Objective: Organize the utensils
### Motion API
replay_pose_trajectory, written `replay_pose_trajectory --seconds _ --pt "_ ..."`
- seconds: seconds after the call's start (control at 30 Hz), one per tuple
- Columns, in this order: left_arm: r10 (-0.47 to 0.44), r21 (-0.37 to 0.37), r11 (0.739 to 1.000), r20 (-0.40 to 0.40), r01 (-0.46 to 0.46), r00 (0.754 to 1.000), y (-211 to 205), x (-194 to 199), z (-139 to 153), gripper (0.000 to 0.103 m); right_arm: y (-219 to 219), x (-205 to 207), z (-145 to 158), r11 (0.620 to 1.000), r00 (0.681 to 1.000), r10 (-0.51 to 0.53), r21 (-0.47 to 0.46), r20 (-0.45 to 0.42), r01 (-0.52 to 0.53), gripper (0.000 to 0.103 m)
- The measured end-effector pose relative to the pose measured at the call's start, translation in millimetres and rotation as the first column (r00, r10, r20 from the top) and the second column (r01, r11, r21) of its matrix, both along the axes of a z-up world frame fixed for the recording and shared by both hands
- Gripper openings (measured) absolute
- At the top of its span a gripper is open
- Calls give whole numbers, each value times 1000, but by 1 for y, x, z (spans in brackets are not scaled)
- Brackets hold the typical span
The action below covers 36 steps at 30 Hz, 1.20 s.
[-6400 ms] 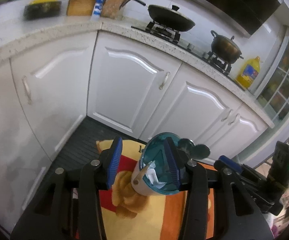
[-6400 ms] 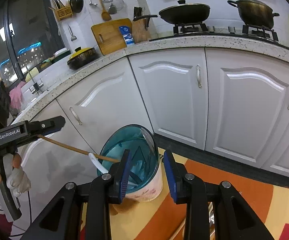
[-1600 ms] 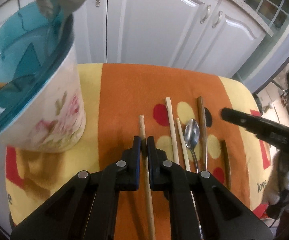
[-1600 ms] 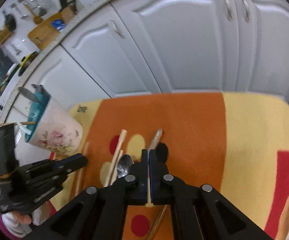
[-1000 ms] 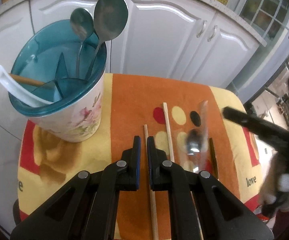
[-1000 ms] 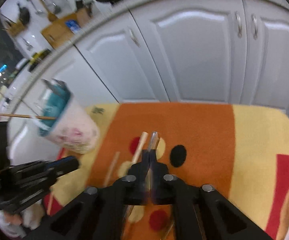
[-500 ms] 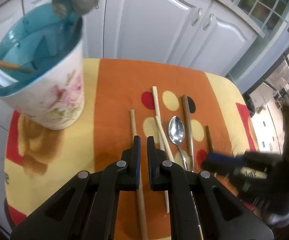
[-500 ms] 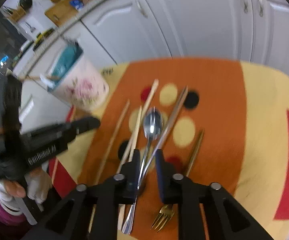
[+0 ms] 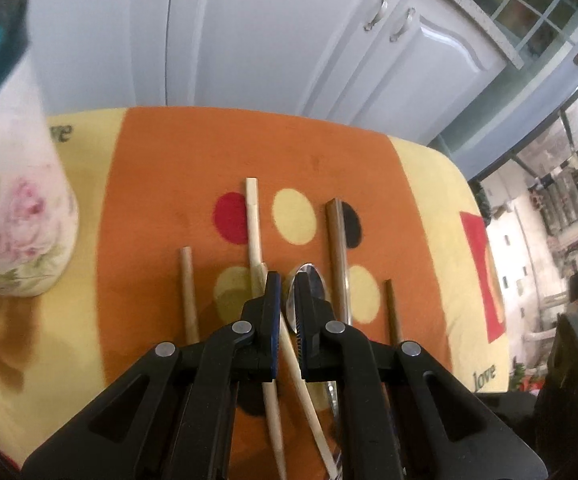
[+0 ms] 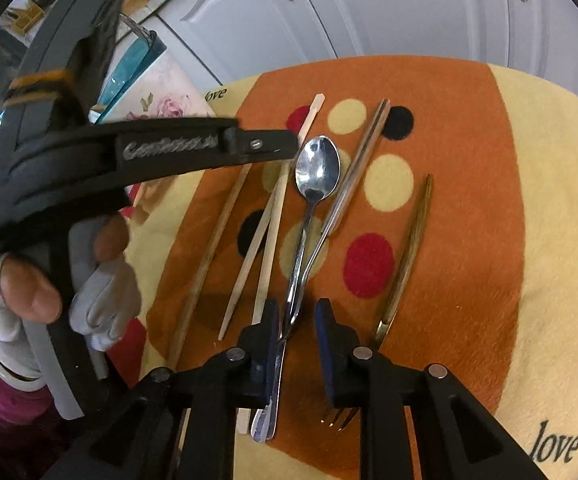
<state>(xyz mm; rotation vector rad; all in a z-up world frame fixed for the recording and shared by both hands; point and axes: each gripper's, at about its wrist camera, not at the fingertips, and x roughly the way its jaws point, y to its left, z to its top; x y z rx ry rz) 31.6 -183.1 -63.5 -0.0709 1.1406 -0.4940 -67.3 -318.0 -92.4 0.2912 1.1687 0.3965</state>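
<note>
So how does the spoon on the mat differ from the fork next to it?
The spoon is all silver metal; the fork has a brown handle and gold-coloured tines. The spoon's bowl points toward the cabinets, the fork's tines toward the camera. Both lie flat on the orange mat.

The spoon (image 10: 317,168) is shiny metal, smooth like a mirror. The chopsticks (image 10: 275,224) look like pale, dull wood, and the fork (image 10: 407,256) has a brown wooden handle with golden metal prongs. The cloth (image 10: 529,200) under them looks soft and fuzzy, the cup (image 9: 17,208) is smooth with painted flowers, and the cupboard doors (image 9: 273,40) are white and glossy.
</note>
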Motion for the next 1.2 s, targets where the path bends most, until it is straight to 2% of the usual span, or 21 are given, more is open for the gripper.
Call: replay_pose_trajectory --seconds 0.07,0.1,0.27,0.33,0.43,0.6,0.9,1.03,1.07,1.13,1.2 --pt "-14 23 1000 -10 15 1000 -6 2 -6 6 1 -1 -1 1000 1000 -4 2 3 4 15" --pt "-28 22 999 -16 28 999 -8 3 -9 7 2 -1 0 1000 1000 -3 7 7 3 11" --pt "-82 71 994 22 80 996 -22 -3 -10 13 7 -6 5 998 999 -1 -63 33 3 7" --pt "-92 53 994 30 90 995 -20 -4 -12 13 2 -9 5 996 999 -19 -83 37 22 6" --pt "-96 16 995 19 96 995 -17 -2 -15 13 -11 -11 3 997 998 -50 -55 26 52 4" --pt "-100 8 995 31 100 995 -17 -4 -16 14 -19 -13 3 997 998 -58 -42 13 59 4" --pt "-83 -35 996 0 83 997 -11 -2 -15 14 -30 -17 9 997 998 -61 -49 2 61 4" --pt "-43 -141 989 -81 31 996 6 2 -13 12 -32 -20 5 998 998 -62 -15 -17 61 4" --pt "-33 -153 988 -81 20 996 10 3 -11 12 -33 -21 5 998 998 -63 -11 -20 63 4" --pt "-19 -171 985 -69 7 997 17 3 -5 16 -35 -21 3 998 997 -68 0 -24 68 4" --pt "-24 -164 986 -59 14 998 17 4 -2 30 -35 -21 2 998 997 -67 2 -24 67 4"
